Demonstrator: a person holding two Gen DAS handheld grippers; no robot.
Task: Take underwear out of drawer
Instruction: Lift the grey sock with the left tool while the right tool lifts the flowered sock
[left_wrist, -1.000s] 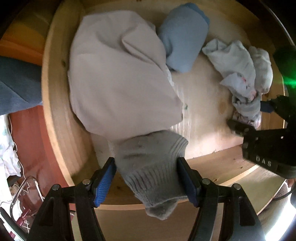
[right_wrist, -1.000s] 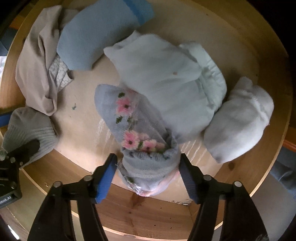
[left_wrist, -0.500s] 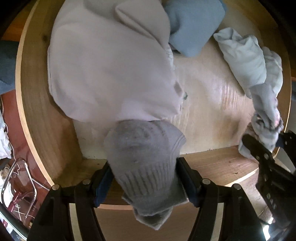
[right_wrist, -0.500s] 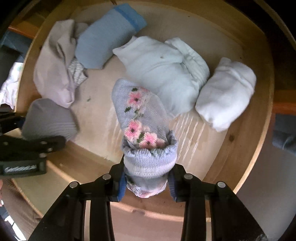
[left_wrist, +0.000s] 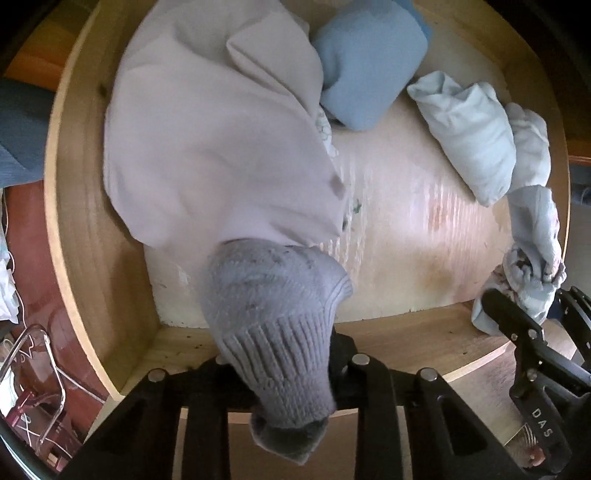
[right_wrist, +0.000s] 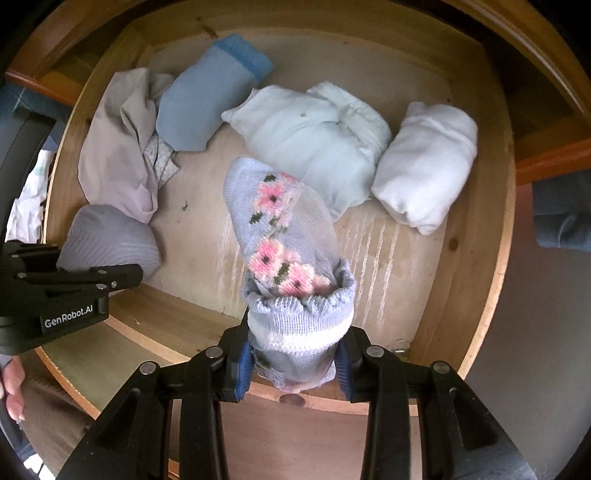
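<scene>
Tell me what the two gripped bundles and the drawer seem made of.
Grey bundle in left gripper: thick knit, ribbed cuff. Flowered bundle in right gripper: finer knit, pink floral pattern. Drawer: light wood, grain and knots visible, probably pine.

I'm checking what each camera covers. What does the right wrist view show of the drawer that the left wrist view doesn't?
Only the right wrist view: a white folded bundle and the floral sock's pink flowers. Only the left: a wire hanger outside the drawer. Both: the grey sock, blue roll, beige garment, each tool shut on its sock.
</scene>
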